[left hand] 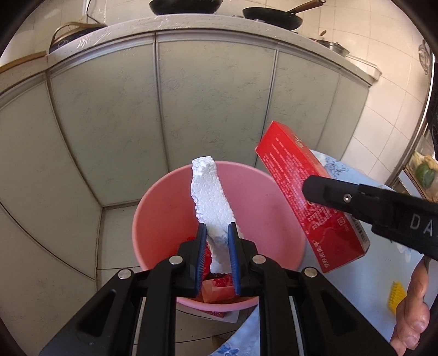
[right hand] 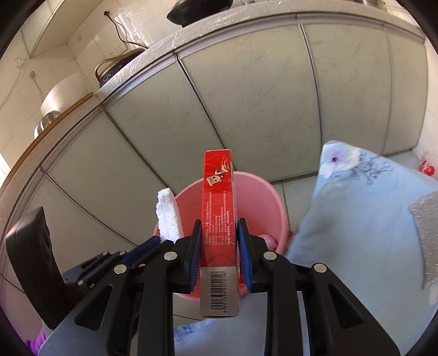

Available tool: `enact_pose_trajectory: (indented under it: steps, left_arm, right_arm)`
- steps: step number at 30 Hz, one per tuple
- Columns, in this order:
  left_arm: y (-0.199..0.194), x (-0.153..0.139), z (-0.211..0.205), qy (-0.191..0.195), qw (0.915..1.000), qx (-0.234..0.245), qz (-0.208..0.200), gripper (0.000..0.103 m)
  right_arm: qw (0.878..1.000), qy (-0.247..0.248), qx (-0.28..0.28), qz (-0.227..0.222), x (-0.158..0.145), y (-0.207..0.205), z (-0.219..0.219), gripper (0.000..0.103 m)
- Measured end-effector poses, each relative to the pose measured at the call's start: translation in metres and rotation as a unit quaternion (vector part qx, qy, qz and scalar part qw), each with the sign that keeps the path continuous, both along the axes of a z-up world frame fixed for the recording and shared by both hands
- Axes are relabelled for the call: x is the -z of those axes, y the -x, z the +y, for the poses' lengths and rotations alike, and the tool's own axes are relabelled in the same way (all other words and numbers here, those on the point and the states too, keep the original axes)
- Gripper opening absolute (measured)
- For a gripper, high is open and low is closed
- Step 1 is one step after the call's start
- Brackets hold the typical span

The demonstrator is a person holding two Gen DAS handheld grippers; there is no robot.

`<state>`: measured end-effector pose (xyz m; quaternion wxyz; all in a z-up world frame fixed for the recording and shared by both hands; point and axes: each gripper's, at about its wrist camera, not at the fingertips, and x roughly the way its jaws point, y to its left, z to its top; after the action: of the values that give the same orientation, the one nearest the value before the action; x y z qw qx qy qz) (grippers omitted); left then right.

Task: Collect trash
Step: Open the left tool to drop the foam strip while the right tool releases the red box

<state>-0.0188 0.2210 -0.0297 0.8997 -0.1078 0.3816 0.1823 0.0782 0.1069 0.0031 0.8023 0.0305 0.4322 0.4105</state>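
Note:
A pink bucket (left hand: 169, 208) stands on the floor in front of grey cabinet doors, with red packaging lying at its bottom. My left gripper (left hand: 216, 232) is shut on a white styrofoam piece (left hand: 208, 191) held upright over the bucket's mouth. A flat red carton (left hand: 306, 191) hangs at the bucket's right rim, clamped by my right gripper (left hand: 312, 189), which comes in from the right. In the right wrist view my right gripper (right hand: 219, 230) is shut on the red carton (right hand: 217, 202), barcode end toward the camera, above the pink bucket (right hand: 257, 202). The styrofoam piece (right hand: 168, 216) shows at left.
A table with a light blue flowered cloth (right hand: 364, 219) stands right of the bucket, with a grey glittery sheet (right hand: 429, 232) on it. A yellow brush (left hand: 397, 298) lies on the cloth near a person's hand (left hand: 413, 309). Pans (left hand: 273, 16) sit on the counter above the cabinets.

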Motion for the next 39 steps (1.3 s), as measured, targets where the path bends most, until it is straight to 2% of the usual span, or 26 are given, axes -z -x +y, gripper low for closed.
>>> enact_pose_trajectory:
  steps: [7, 15, 28, 39]
  left_arm:
    - [-0.005, 0.015, 0.007, 0.009, 0.9998, -0.007, 0.016, 0.015]
    - [-0.017, 0.024, 0.012, 0.030, 0.9991, -0.007, 0.028, 0.016]
    - [-0.008, 0.022, 0.011, 0.034, 0.9990, -0.018, 0.023, 0.019]
    - [-0.001, 0.016, 0.015, 0.040, 0.9988, -0.023, 0.017, 0.031]
  right_arm:
    - [1.000, 0.013, 0.005, 0.022, 0.024, -0.009, 0.020, 0.026]
    - [0.999, 0.034, 0.015, 0.026, 0.040, -0.010, 0.031, 0.026]
    - [0.999, 0.038, 0.013, 0.018, 0.041, -0.010, 0.032, 0.027]
    - [0.999, 0.043, 0.006, 0.006, 0.036, -0.007, 0.033, 0.027]
